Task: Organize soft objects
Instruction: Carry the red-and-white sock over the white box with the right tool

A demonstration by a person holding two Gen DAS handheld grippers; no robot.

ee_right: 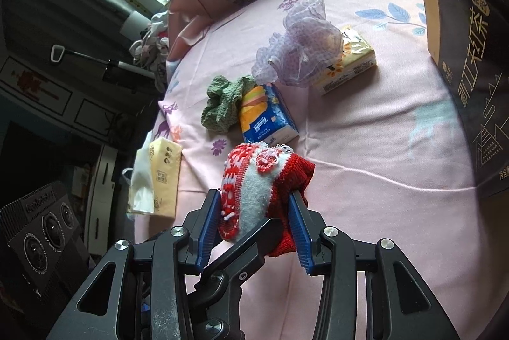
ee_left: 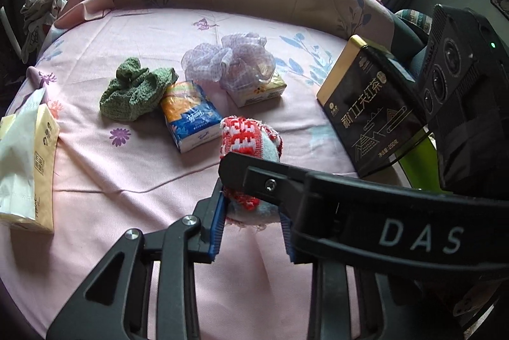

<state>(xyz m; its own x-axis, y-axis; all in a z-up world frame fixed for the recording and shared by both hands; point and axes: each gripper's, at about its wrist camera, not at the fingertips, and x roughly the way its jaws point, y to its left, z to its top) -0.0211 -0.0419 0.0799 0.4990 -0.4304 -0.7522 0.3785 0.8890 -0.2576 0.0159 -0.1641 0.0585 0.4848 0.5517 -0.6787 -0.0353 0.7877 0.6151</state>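
Grippers both clamp the red-and-white knitted sock bundle: right gripper and left gripper pinch it together above the pink floral bedsheet. Judged step: mid-fold or transfer; next move needs one gripper releasing cleanly. Green crocheted cloth, lilac mesh puff, tissue packs and black tea box lie beyond, pillows under a window.

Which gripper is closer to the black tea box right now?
Right. The black tea box fills its view's right edge, ahead of the right gripper. The left gripper sits further left, both around the red knit sock.
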